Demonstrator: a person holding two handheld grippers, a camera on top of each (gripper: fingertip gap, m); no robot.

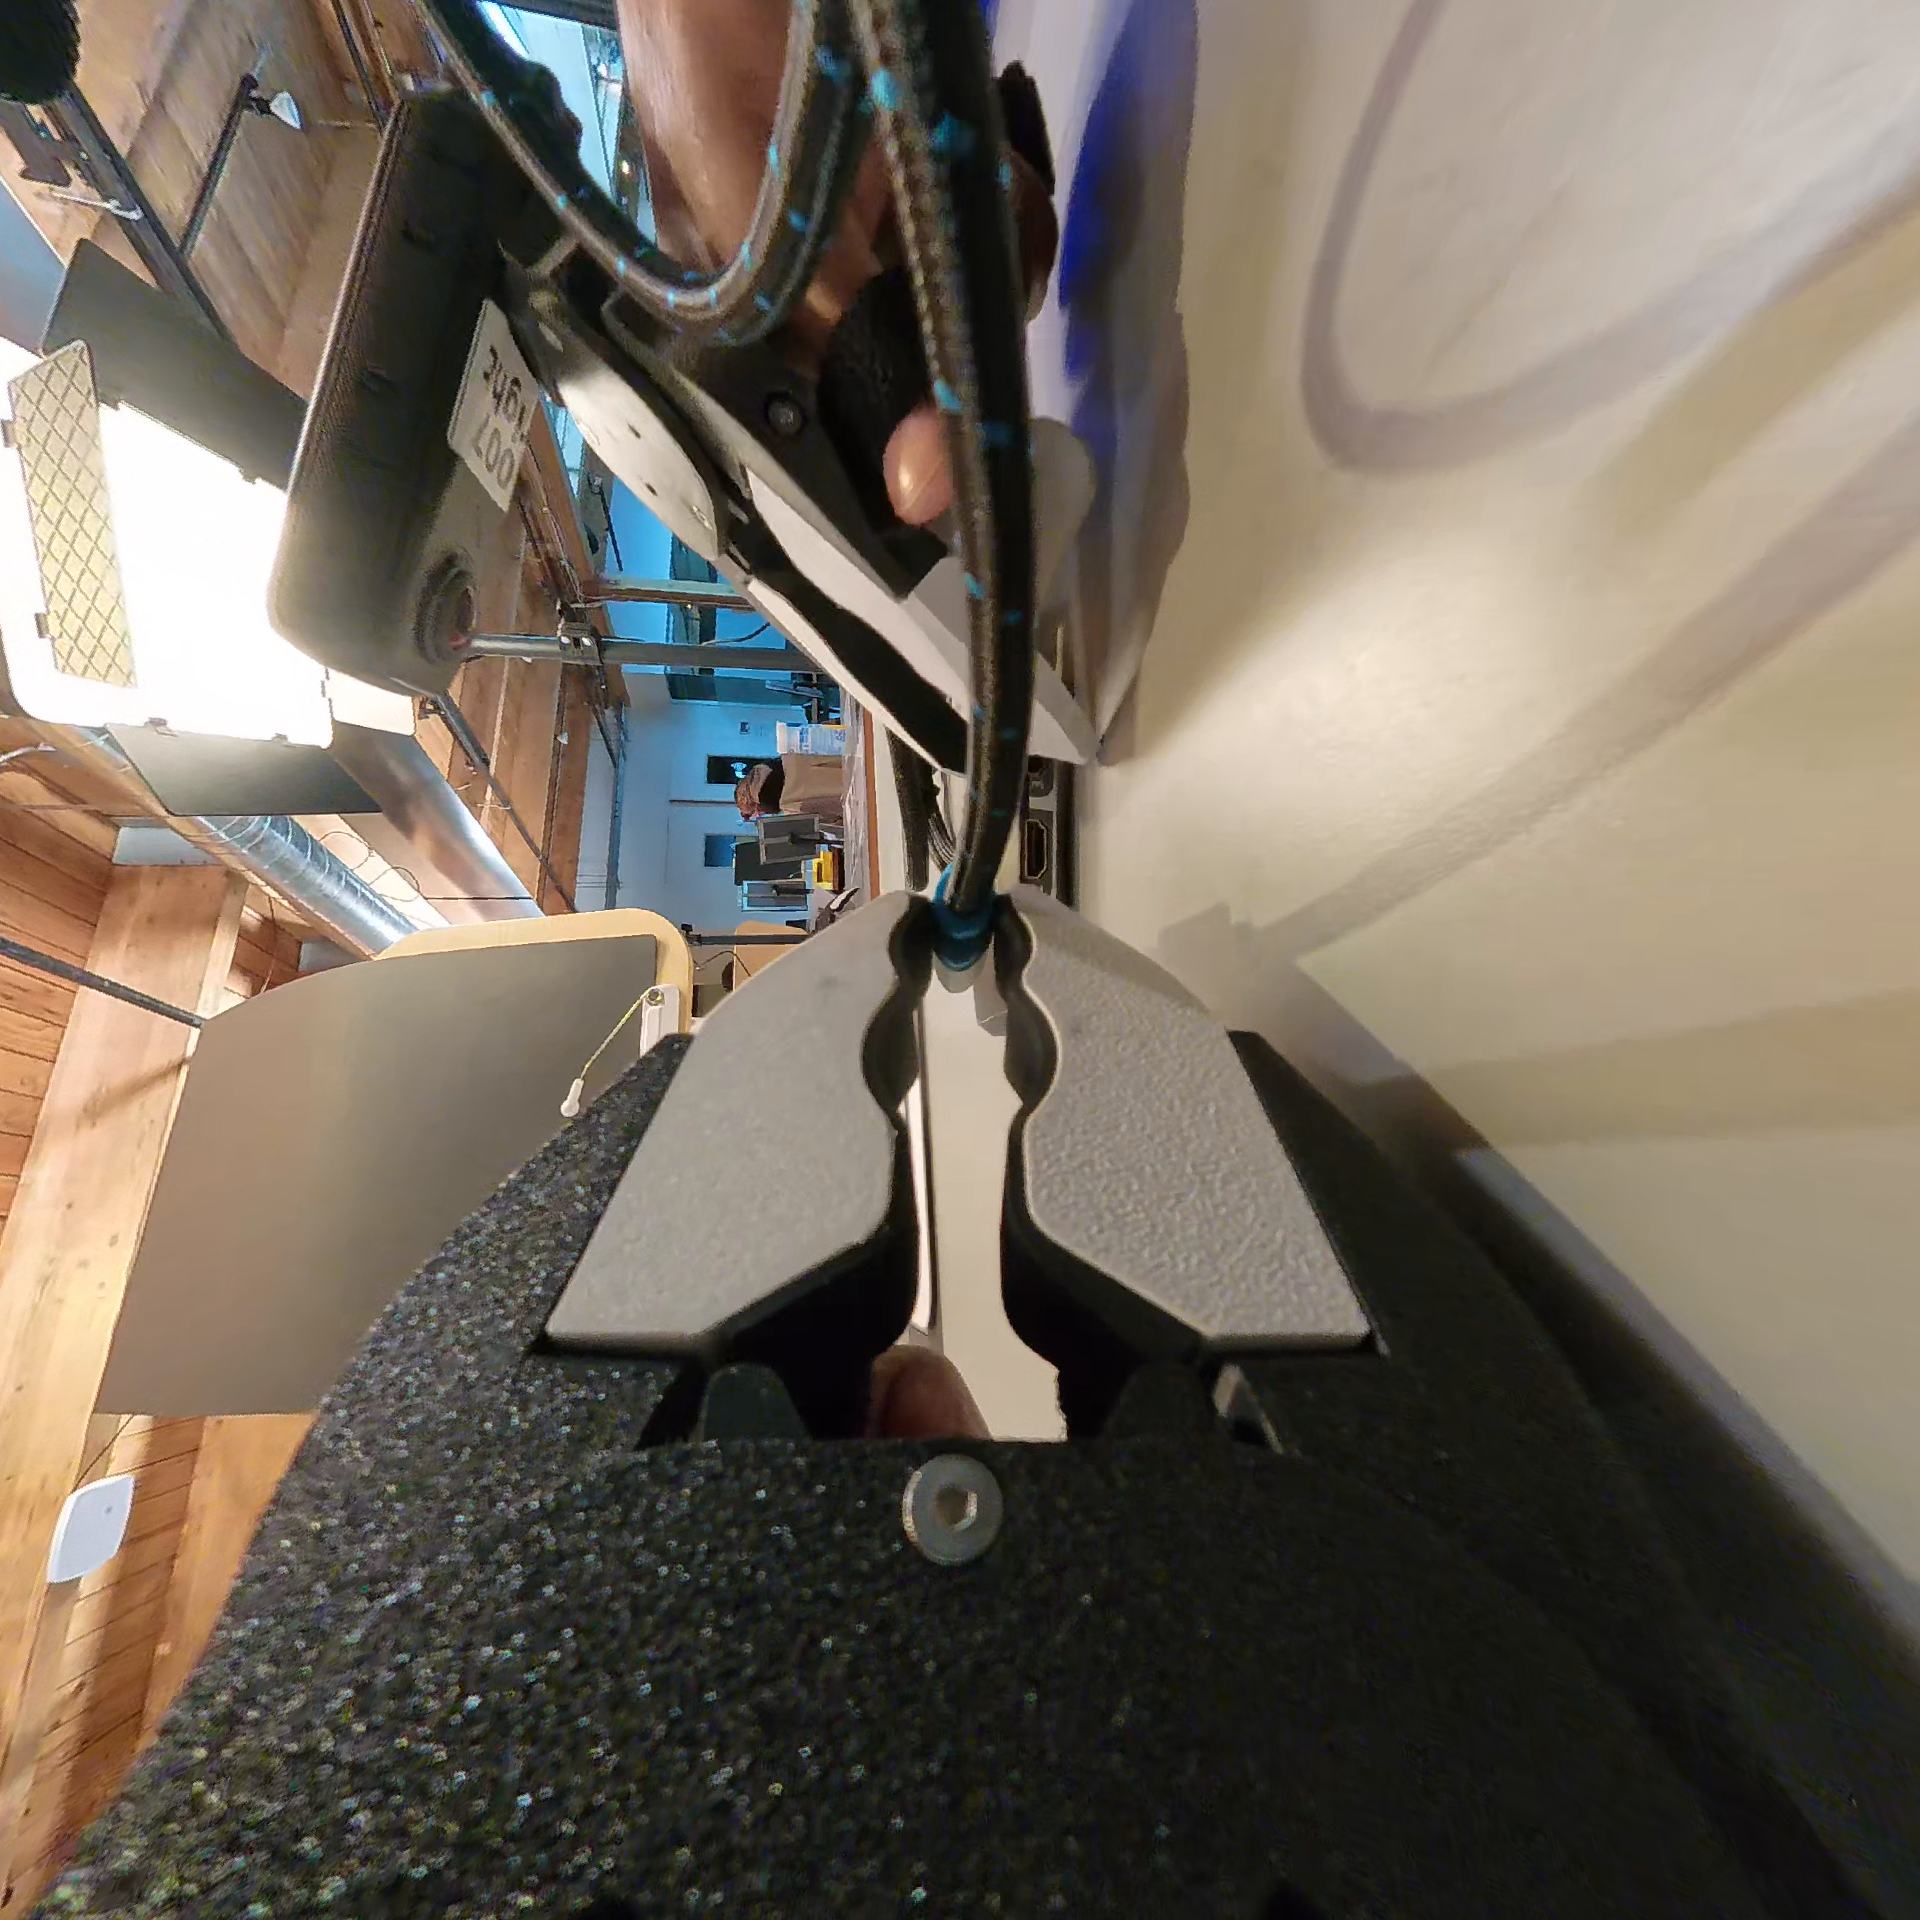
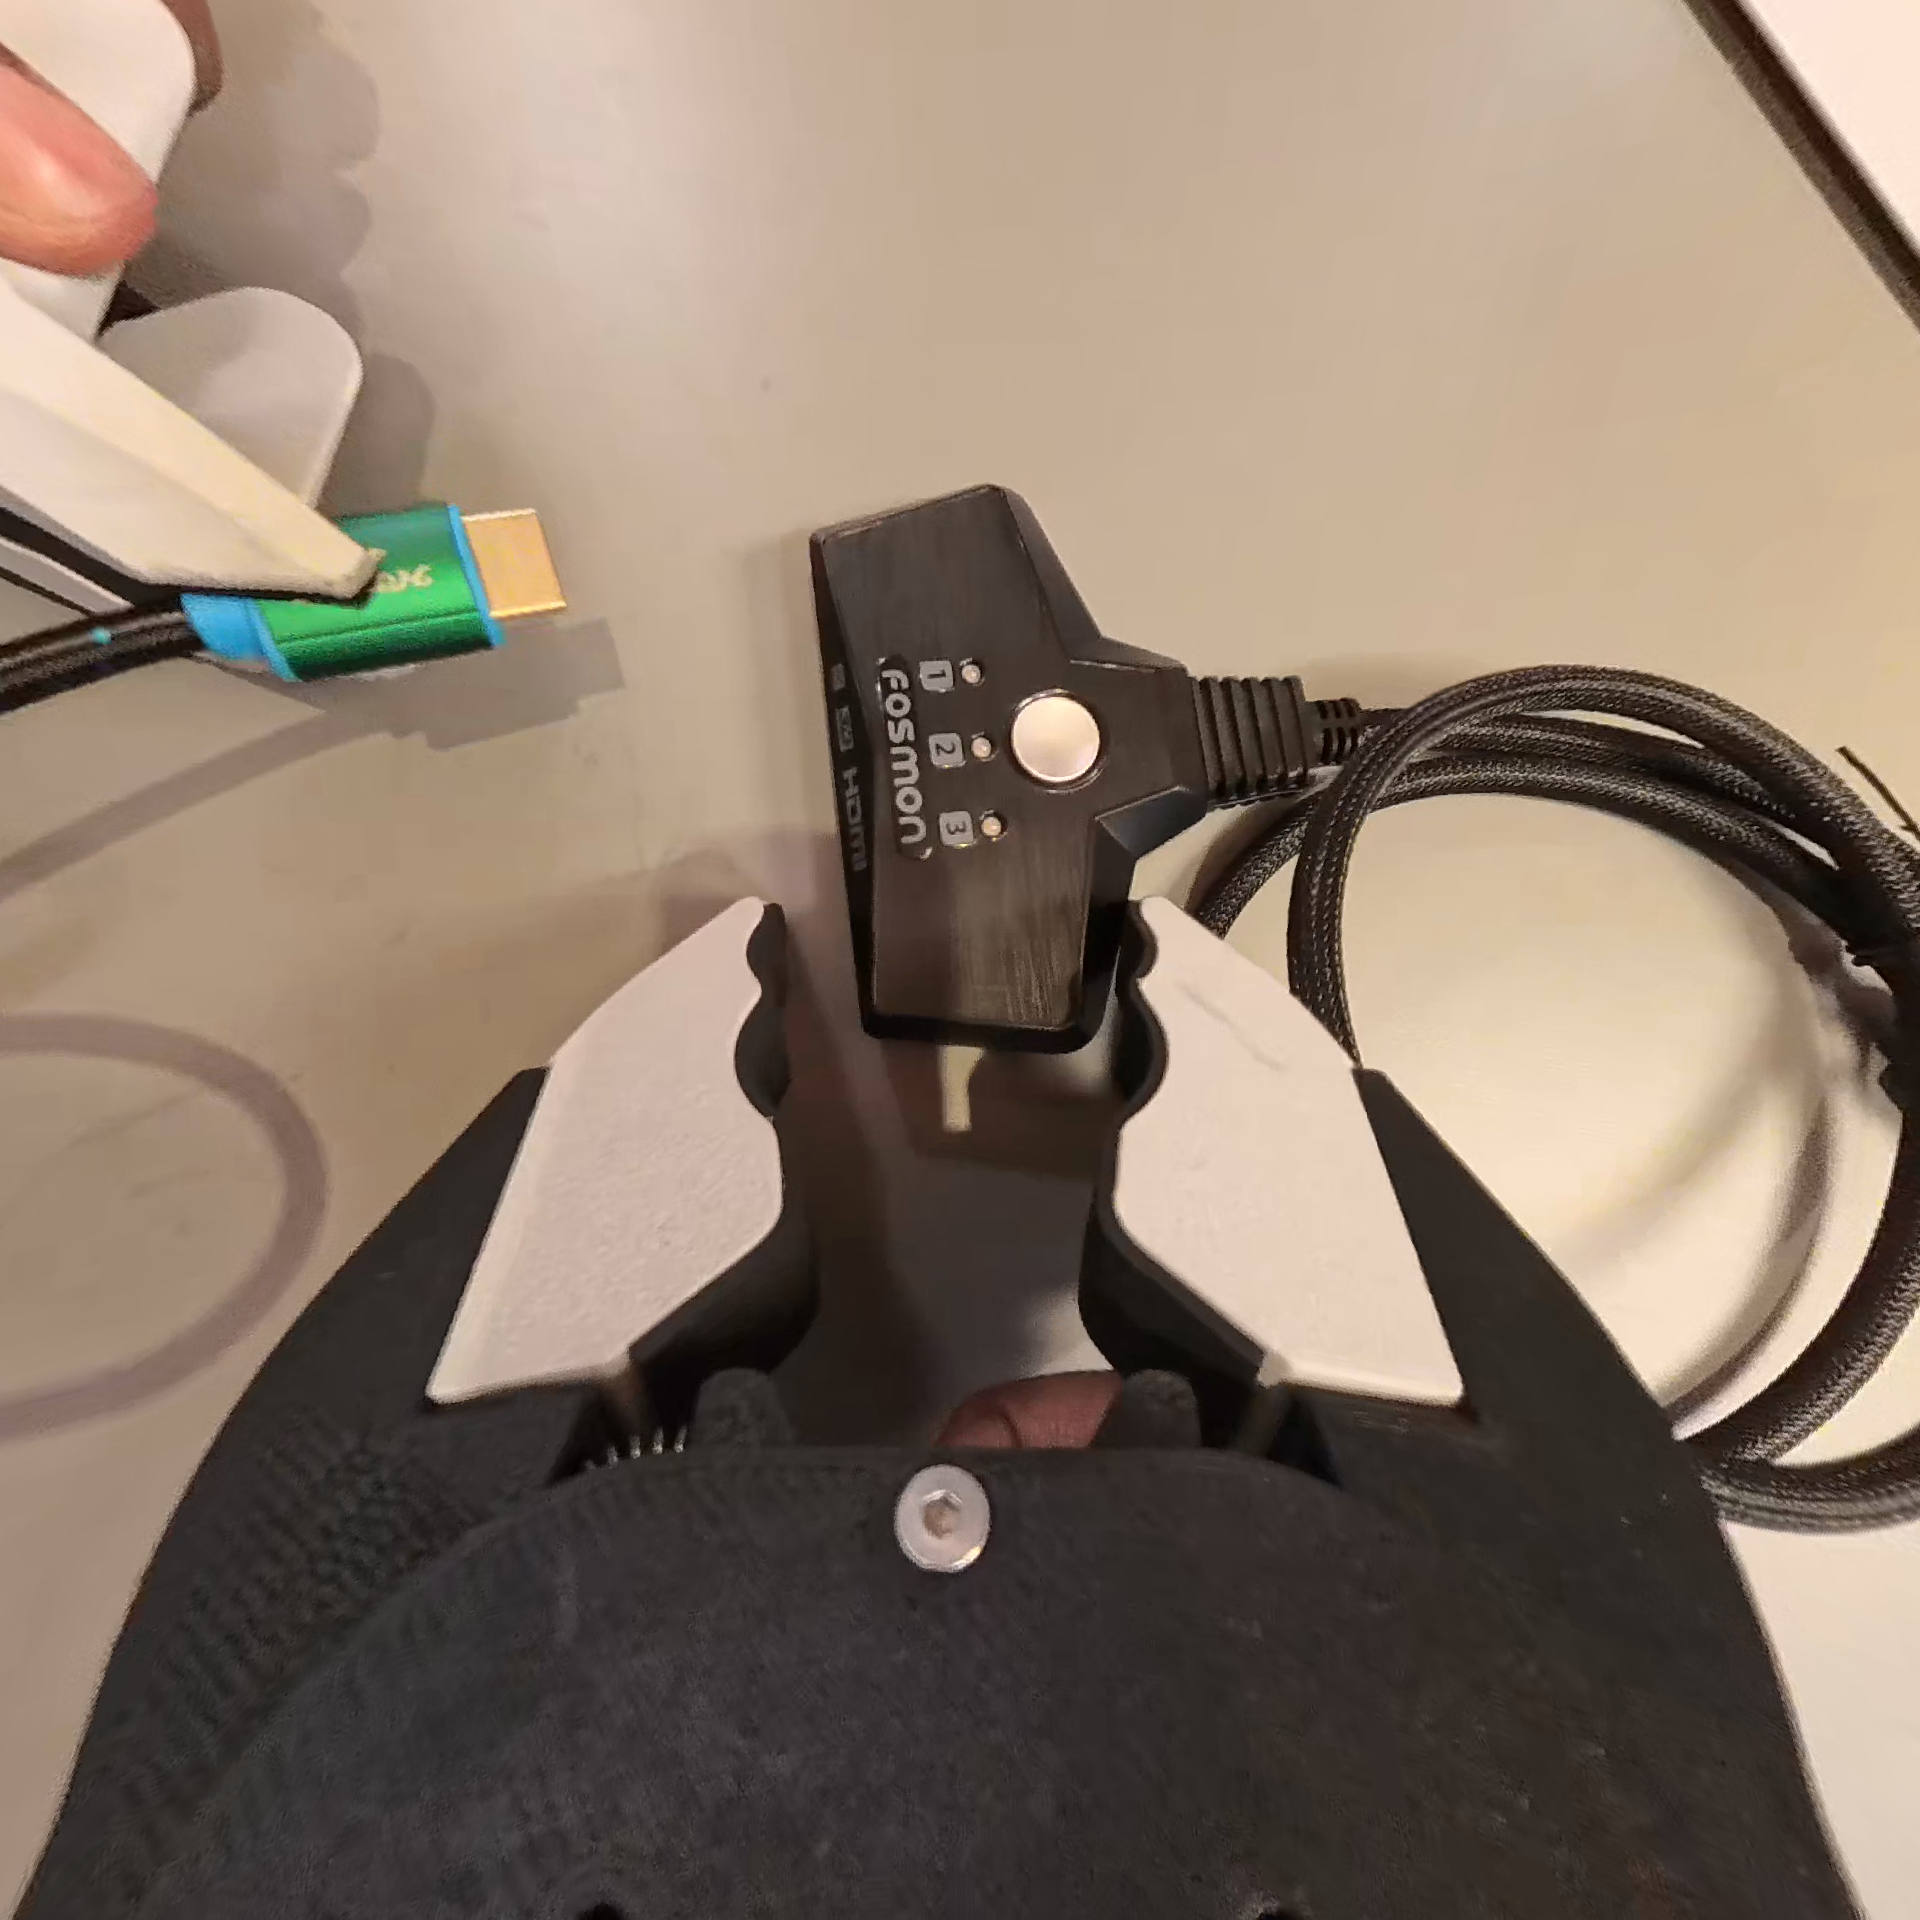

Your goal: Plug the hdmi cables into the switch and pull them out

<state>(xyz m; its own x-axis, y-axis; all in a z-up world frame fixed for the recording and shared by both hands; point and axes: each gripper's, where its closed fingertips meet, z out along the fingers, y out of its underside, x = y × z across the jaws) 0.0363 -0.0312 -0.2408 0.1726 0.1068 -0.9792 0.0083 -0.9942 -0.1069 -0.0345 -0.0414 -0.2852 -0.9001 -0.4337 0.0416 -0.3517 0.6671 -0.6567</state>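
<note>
The left gripper point(image 2: 348, 592) pinches the green HDMI plug point(image 2: 384, 613), its gold tip just short of the black switch point(image 2: 977, 831). The right gripper point(image 2: 951, 940) stands open around the switch's near end on the table point(image 2: 1351, 364).

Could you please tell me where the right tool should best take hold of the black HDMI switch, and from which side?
Probably grip the HDMI switch across its narrow near end, coming in flat from the side facing the right tool, whose open fingers already straddle it. That leaves the port edge facing the green HDMI plug clear.
</note>
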